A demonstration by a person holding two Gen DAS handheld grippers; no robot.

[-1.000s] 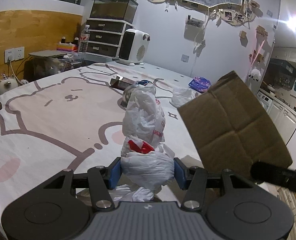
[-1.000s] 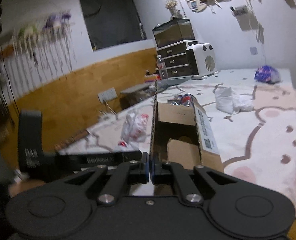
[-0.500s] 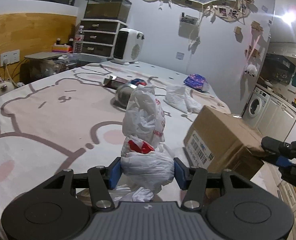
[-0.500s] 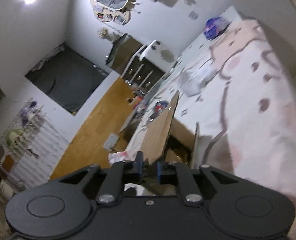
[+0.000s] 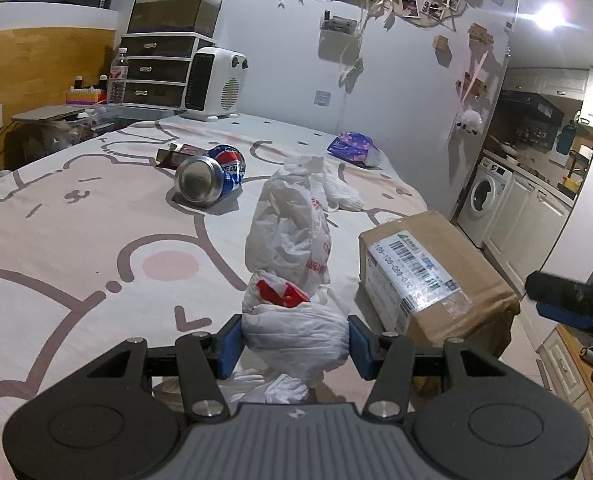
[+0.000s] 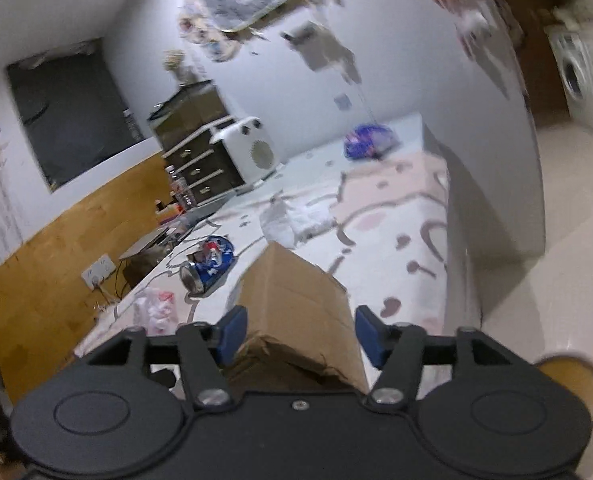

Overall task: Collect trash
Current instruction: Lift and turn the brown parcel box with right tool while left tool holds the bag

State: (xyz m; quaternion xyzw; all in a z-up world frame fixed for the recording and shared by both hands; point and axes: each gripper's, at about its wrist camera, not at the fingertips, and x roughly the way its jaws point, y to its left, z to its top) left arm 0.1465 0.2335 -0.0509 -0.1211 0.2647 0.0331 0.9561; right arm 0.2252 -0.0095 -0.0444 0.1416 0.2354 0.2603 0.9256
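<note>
Clenching a white plastic bag [image 5: 296, 332] between its blue pads, the left hand-held gripper [image 5: 294, 342] is holding it over the near edge of the bed [image 5: 76, 216]. The right hand-held gripper [image 6: 298, 332] is opening, its pads standing clear of the cardboard box [image 6: 296, 300] lying between them at the bed's right edge. A crushed can [image 5: 210, 178] is lying near the bed's middle.

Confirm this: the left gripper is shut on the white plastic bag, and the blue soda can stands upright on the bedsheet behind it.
Not quite. The left wrist view shows the left gripper shut on the white plastic bag, but the blue soda can lies on its side on the bedsheet.
</note>
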